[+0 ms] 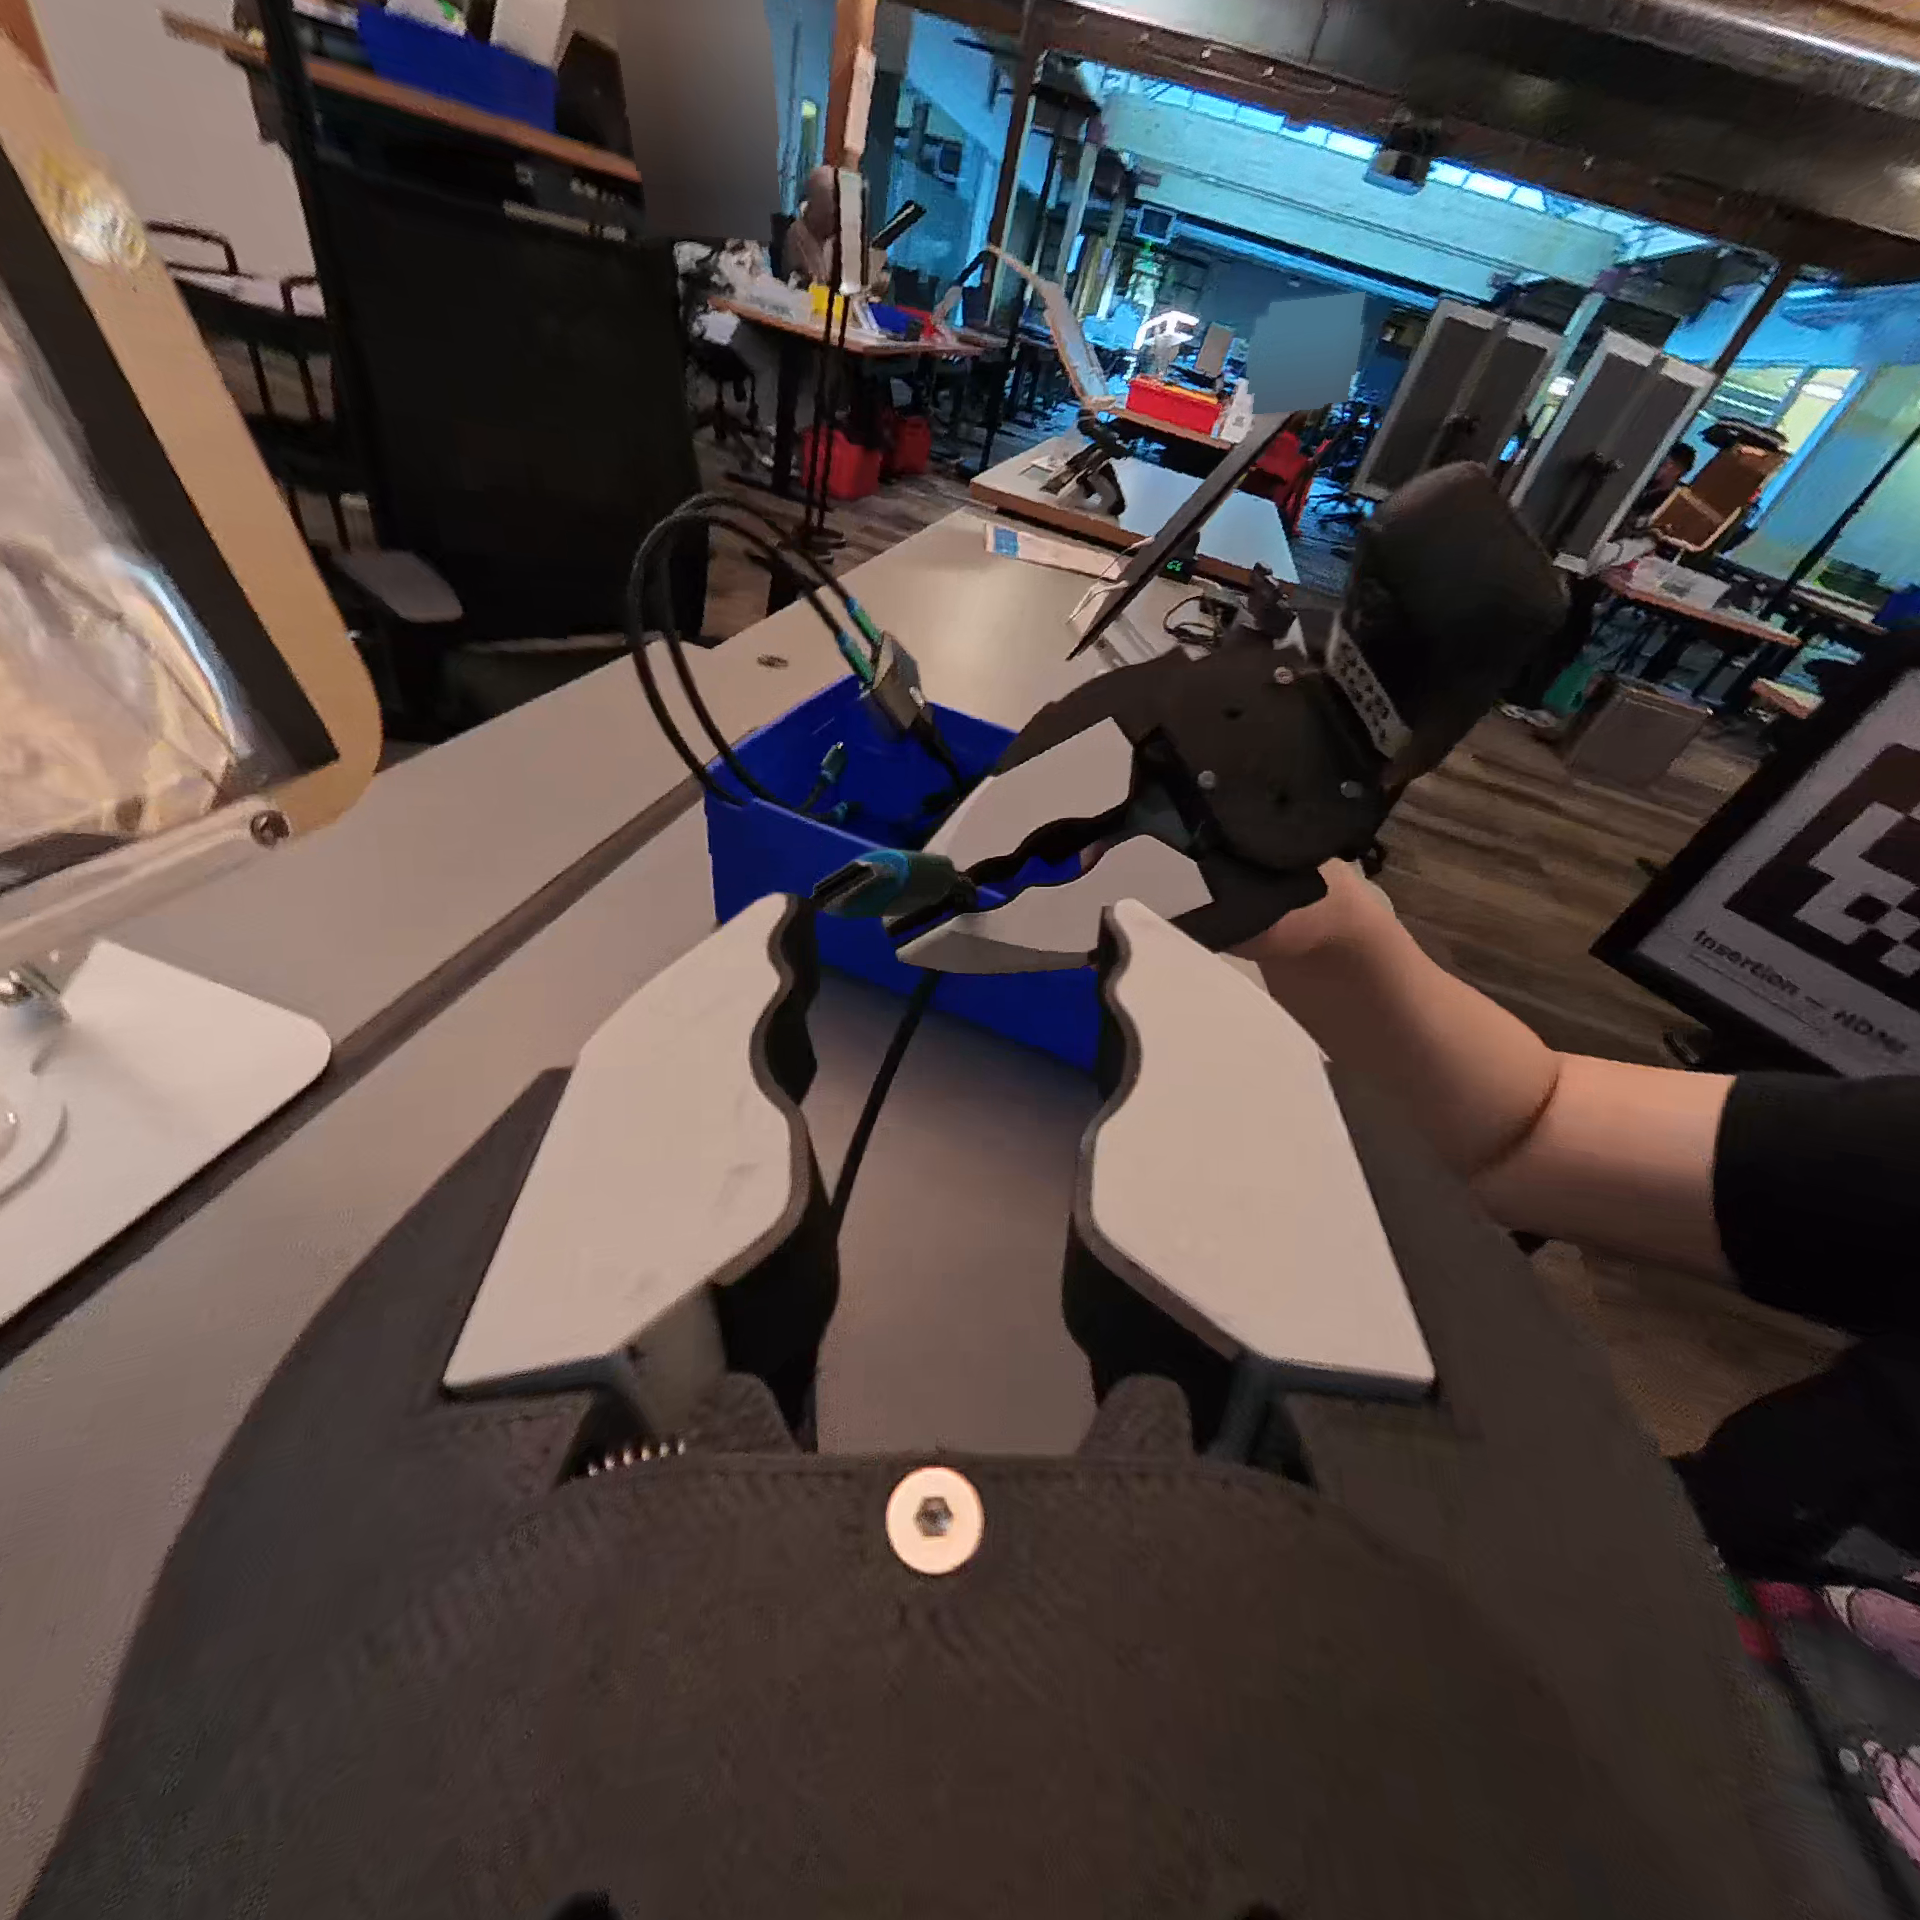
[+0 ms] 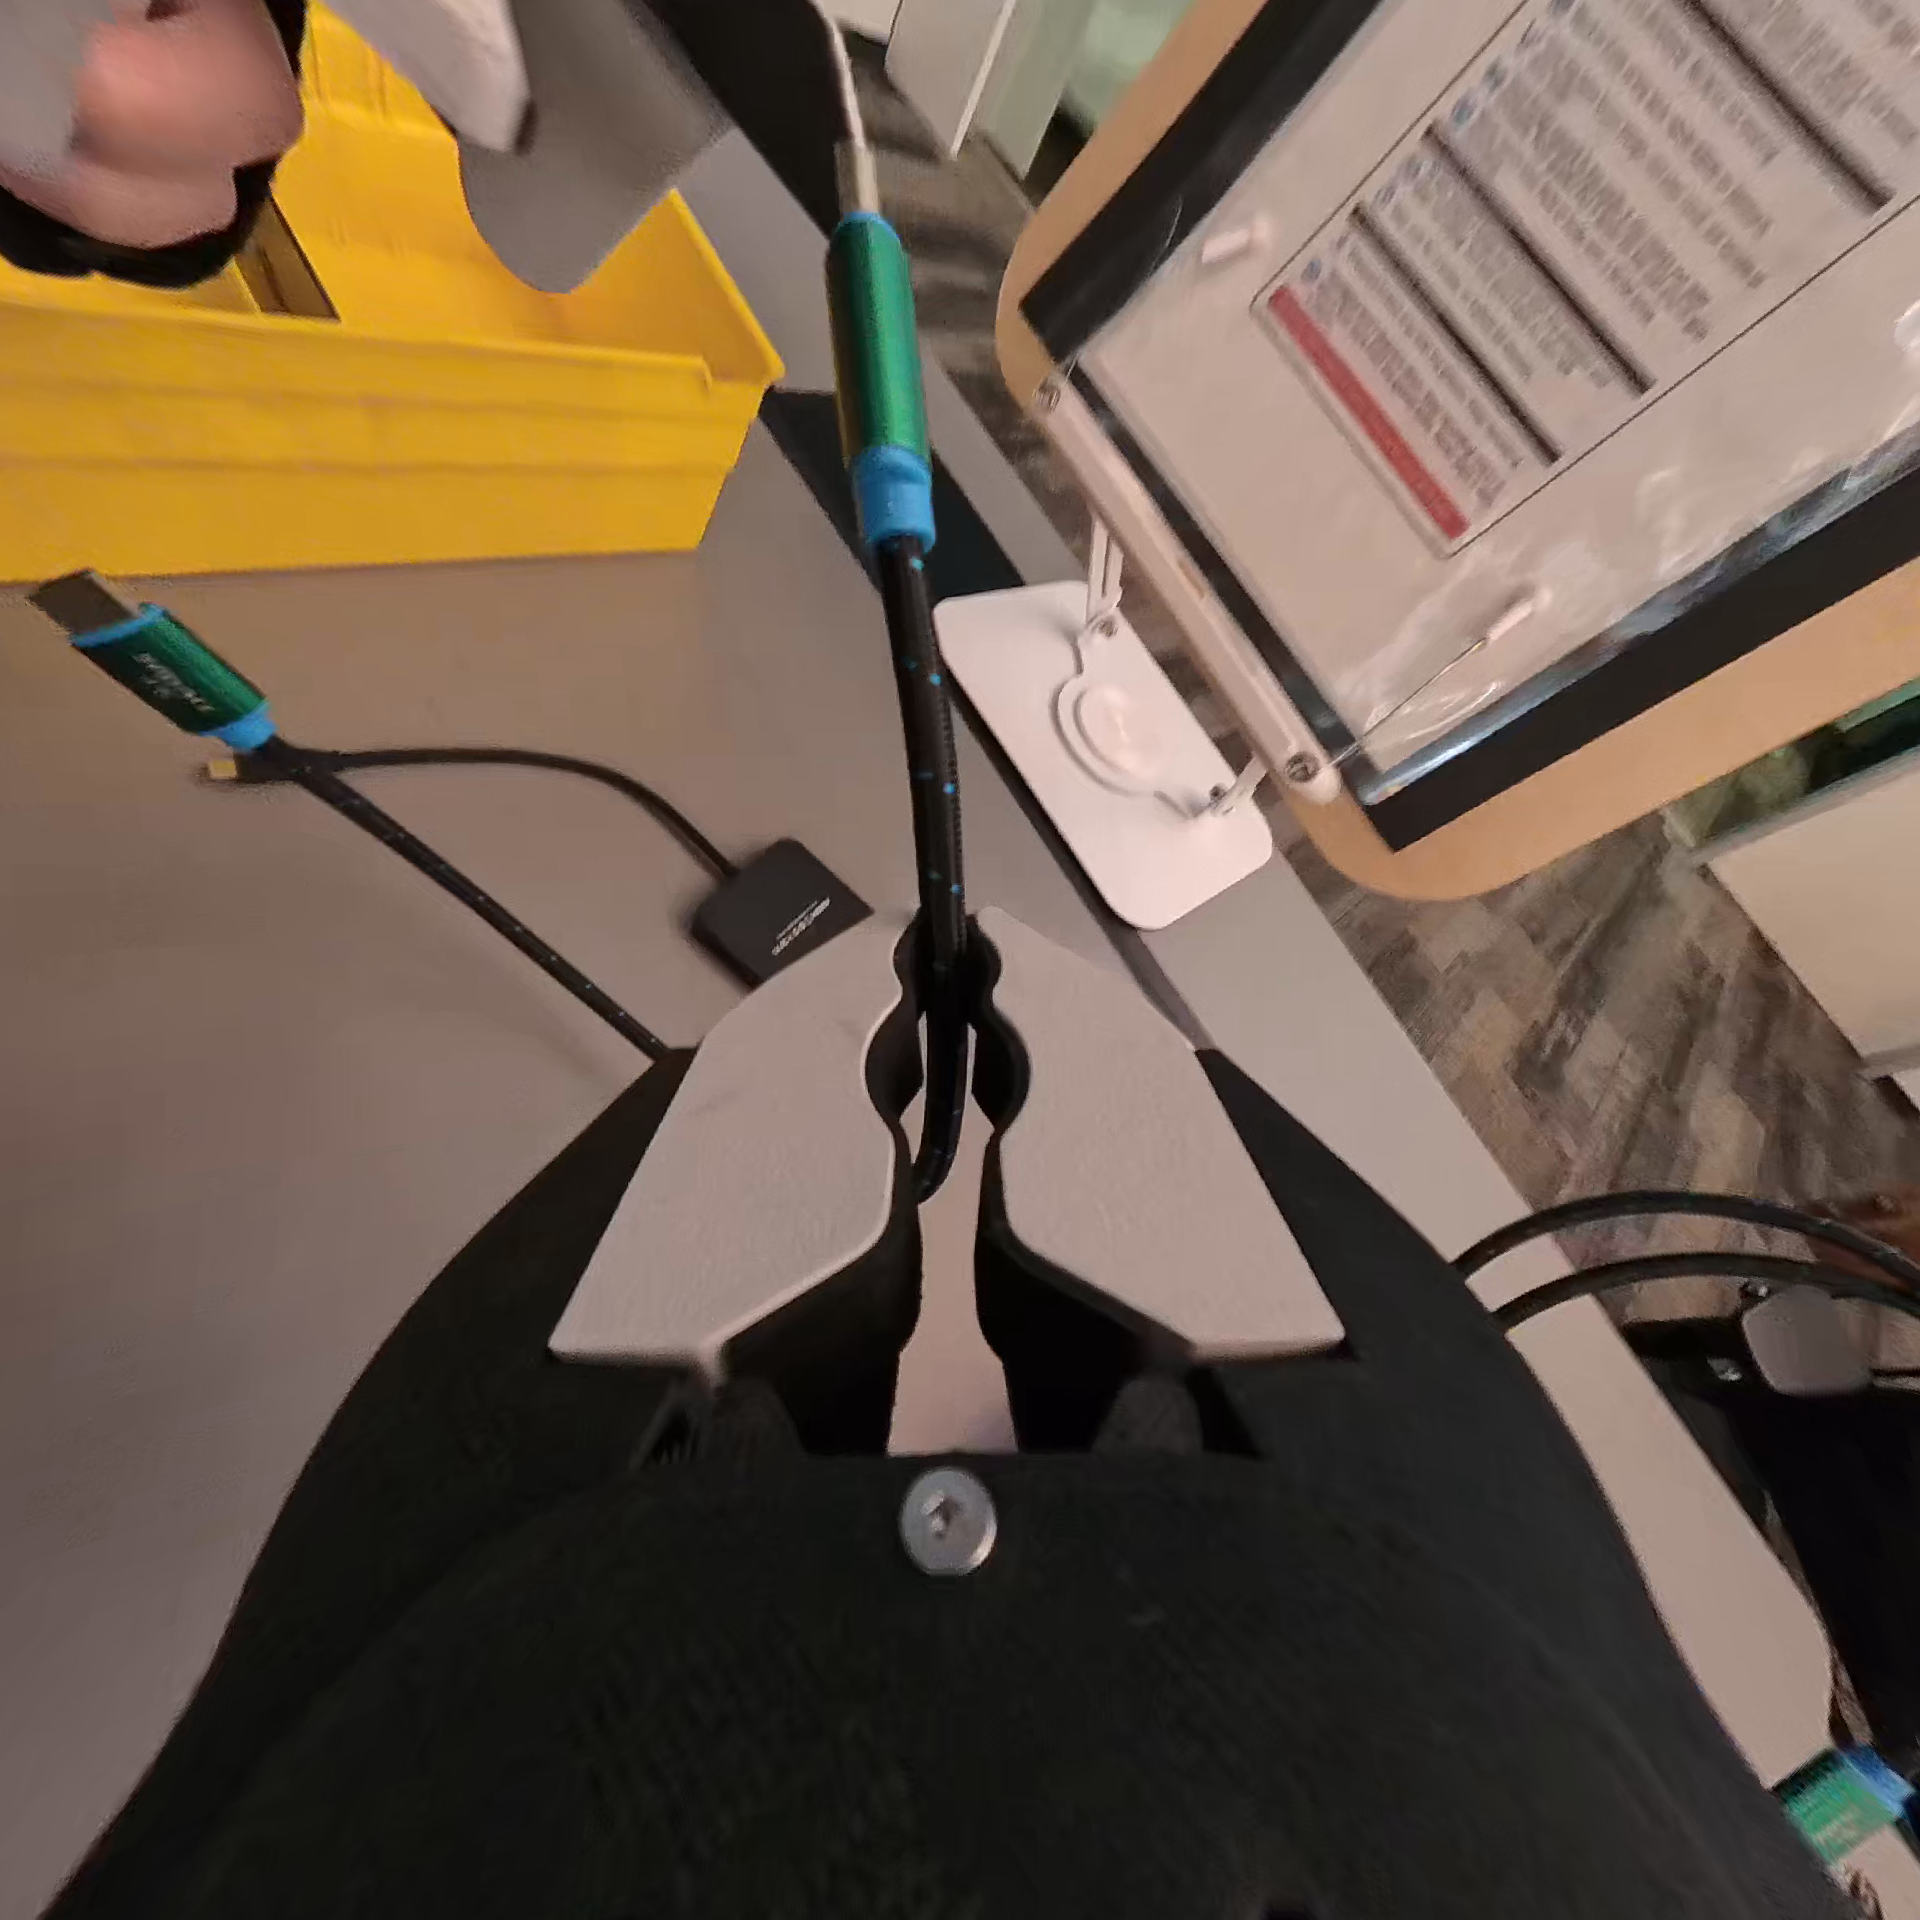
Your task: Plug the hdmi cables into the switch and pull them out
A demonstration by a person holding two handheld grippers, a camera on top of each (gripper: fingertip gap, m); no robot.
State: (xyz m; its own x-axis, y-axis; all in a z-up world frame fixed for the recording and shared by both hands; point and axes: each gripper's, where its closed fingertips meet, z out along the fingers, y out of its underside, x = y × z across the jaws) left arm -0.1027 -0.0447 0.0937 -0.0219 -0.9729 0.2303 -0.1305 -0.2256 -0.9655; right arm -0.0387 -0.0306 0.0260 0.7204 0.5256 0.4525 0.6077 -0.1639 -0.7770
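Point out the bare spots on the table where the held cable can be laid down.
Bare grey table lies in front of the yellow bin, left of the small black switch and the loose cable. Another bare strip lies between the blue bin and the white stand base. The blue bin is crowded with cables.

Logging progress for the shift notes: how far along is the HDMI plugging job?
Nothing looks plugged at the small black switch on the table. In hand: the right gripper is shut on a braided cable below its green plug. The left gripper is open. Another plug lies loose.
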